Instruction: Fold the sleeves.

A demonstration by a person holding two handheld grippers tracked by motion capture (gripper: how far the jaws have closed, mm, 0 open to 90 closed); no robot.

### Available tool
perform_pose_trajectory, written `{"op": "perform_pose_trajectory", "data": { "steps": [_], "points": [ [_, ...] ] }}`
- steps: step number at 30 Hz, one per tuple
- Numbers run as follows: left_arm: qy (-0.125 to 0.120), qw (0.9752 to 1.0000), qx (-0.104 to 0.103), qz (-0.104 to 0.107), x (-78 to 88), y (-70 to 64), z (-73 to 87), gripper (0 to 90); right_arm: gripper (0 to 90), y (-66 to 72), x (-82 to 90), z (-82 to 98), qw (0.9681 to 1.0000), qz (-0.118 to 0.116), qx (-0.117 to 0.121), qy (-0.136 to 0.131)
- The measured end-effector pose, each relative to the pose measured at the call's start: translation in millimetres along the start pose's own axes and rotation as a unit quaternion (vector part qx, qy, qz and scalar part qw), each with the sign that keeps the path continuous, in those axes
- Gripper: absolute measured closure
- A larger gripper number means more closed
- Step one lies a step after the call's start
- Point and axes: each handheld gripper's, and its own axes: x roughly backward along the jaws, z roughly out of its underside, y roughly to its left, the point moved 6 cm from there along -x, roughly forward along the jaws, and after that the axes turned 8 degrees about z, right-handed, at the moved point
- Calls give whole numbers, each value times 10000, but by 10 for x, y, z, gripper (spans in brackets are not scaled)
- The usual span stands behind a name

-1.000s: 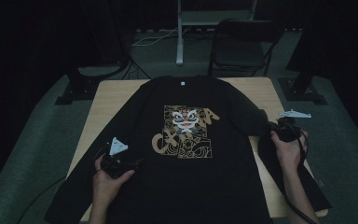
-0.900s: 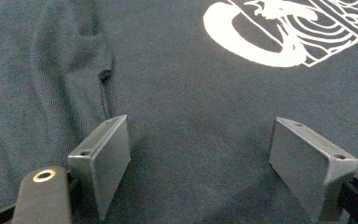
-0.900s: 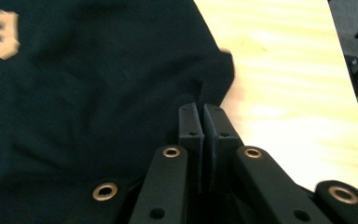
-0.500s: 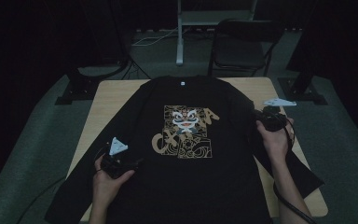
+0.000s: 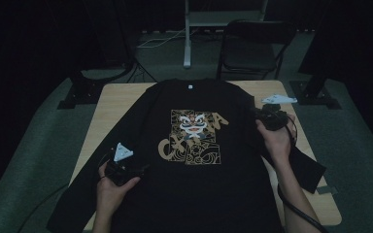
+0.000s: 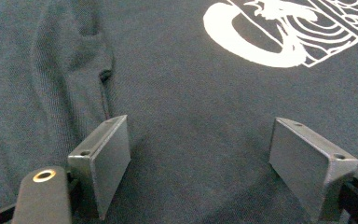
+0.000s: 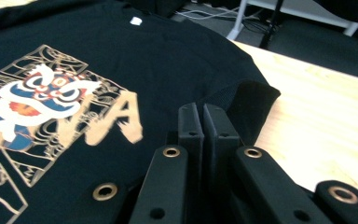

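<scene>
The right claw [image 7: 203,123] is clamped on a fold of the black shirt's [image 5: 199,184] sleeve [image 7: 251,105], lifted over the shirt's right edge (beside the printed lion design [image 5: 194,136]); the left claw [image 6: 200,163] stands wide, pads resting on the fabric near the lower left; the shirt lies spread across the wooden table [image 5: 121,104].

Black claws [image 7: 203,122], brass-ringed screw holes

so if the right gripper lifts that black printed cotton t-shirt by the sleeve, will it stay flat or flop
Probably flop: the black printed cotton t-shirt lies limp, and its sleeve already bunches at the shut right gripper. Likely light, and it may drag rather than slide freely across the wooden table.
</scene>
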Motion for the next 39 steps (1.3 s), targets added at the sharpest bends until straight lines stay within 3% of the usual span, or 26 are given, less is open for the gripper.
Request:
{"op": "perform_pose_trajectory", "data": {
  "steps": [16, 23, 29, 39],
  "points": [
    [9, 10000, 9, 10, 3, 1, 1, 222, 858, 720, -216, -237, 9968, -572, 554, -40],
    [6, 10000, 12, 12, 3, 1, 1, 222, 858, 914, -317, -266, 9946, -734, 731, 37],
    [0, 10000, 21, 15, 3, 1, 0, 222, 858, 1068, -474, -269, 9923, -878, 846, 200],
    [-25, 9999, 83, 55, 10, 8, 1, 222, 857, 1344, -886, -287, 9883, -1023, 913, 663]
  ]
}}
